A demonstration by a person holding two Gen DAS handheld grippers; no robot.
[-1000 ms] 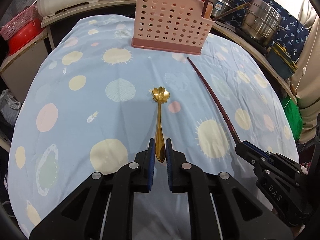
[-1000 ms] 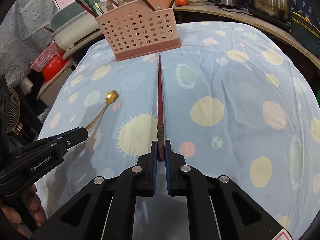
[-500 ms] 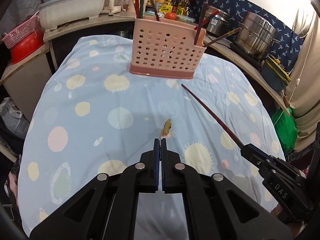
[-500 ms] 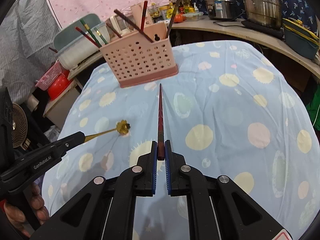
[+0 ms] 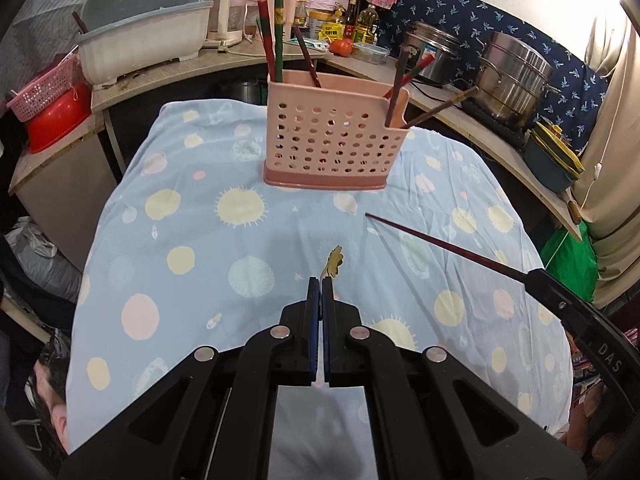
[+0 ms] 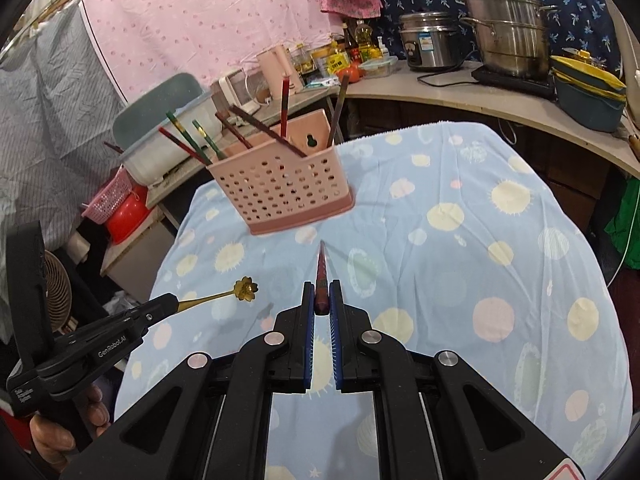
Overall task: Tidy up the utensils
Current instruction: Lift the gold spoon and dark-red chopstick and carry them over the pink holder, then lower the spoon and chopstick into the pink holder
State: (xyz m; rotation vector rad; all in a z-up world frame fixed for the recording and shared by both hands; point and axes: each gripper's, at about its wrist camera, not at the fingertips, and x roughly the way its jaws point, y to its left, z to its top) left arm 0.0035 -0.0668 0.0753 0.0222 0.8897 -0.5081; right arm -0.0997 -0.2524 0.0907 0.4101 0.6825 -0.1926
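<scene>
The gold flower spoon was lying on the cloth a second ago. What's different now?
The left claw closed on the gold flower spoon and lifted it off the dotted cloth. The right claw, already shut on the dark red chopstick, raised that too, so both hang in the air. The pink utensil holder and its chopsticks stayed put.

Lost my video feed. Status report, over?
Left gripper shut on gold spoon. Right gripper shut on dark chopstick. Both held above the cloth; pink holder ahead, path clear.
</scene>
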